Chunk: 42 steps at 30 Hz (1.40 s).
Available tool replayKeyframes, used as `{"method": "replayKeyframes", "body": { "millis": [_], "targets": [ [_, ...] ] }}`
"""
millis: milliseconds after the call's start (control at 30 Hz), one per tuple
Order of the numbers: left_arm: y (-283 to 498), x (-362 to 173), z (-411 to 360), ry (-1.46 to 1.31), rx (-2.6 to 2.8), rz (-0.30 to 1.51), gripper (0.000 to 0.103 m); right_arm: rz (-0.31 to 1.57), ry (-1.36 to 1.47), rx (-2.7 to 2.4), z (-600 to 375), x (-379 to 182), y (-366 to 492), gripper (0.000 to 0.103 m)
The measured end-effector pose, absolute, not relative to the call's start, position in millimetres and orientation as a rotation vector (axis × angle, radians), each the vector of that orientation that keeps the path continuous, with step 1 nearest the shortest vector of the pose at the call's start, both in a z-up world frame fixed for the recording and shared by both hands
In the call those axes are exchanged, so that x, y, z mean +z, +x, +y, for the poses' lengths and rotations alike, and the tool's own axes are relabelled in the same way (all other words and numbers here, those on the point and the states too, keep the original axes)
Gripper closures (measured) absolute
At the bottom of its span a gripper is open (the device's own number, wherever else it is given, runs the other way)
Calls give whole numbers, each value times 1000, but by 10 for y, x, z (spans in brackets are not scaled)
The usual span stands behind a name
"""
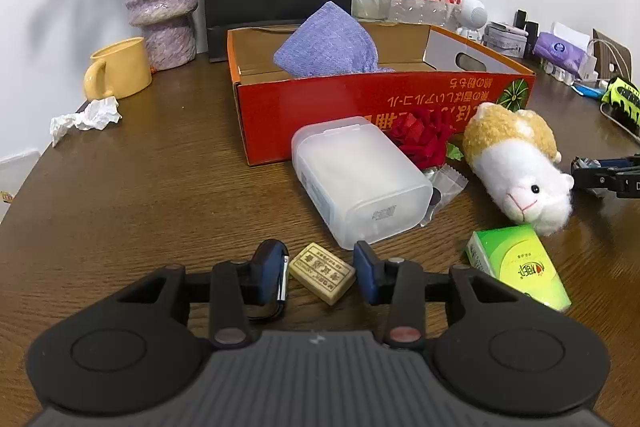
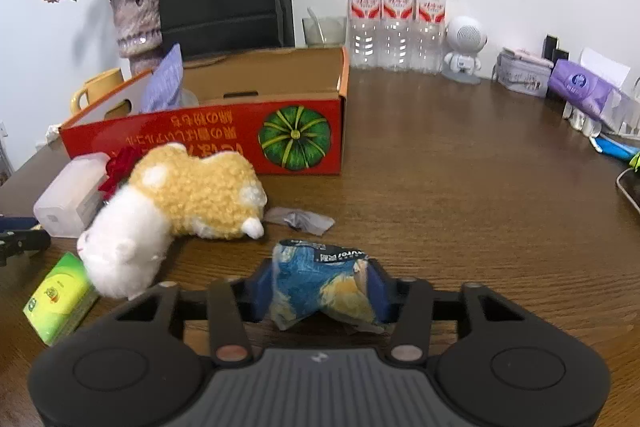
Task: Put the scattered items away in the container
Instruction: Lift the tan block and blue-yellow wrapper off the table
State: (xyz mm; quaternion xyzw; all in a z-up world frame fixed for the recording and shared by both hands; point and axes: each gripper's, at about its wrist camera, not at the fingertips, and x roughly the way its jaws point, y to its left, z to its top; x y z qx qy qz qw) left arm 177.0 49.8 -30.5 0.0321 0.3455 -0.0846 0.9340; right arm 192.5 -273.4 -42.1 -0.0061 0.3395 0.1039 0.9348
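Left wrist view: the left gripper [image 1: 322,273] has its jaws around the eraser [image 1: 322,273] on the table [image 1: 160,187], pads not clearly touching it. The right gripper [image 2: 320,291] pinches a blue packet [image 2: 320,287] before the box [image 2: 200,135].

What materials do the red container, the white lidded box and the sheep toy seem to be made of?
Red container: likely cardboard, printed glossy outside, plain brown inside with folded flaps. White lidded box: frosted translucent plastic, smooth with rounded corners. Sheep toy: plush fabric, curly tan fleece on the body, fuzzy white on the face.
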Motion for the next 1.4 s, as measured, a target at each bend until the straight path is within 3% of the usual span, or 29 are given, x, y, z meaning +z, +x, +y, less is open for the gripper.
{"method": "replayKeyframes", "body": {
  "millis": [200, 967, 1400],
  "targets": [
    [1739, -276, 501, 52, -171, 698, 64, 676, -10, 224, -2734, -397, 1871, 68],
    [1606, -240, 440, 87, -167, 683, 63, 673, 14, 250, -2748, -375, 1714, 68],
    [1553, -289, 415, 86, -139, 712, 68, 682, 10, 262, -2731, -401, 1655, 68]
  ]
}}
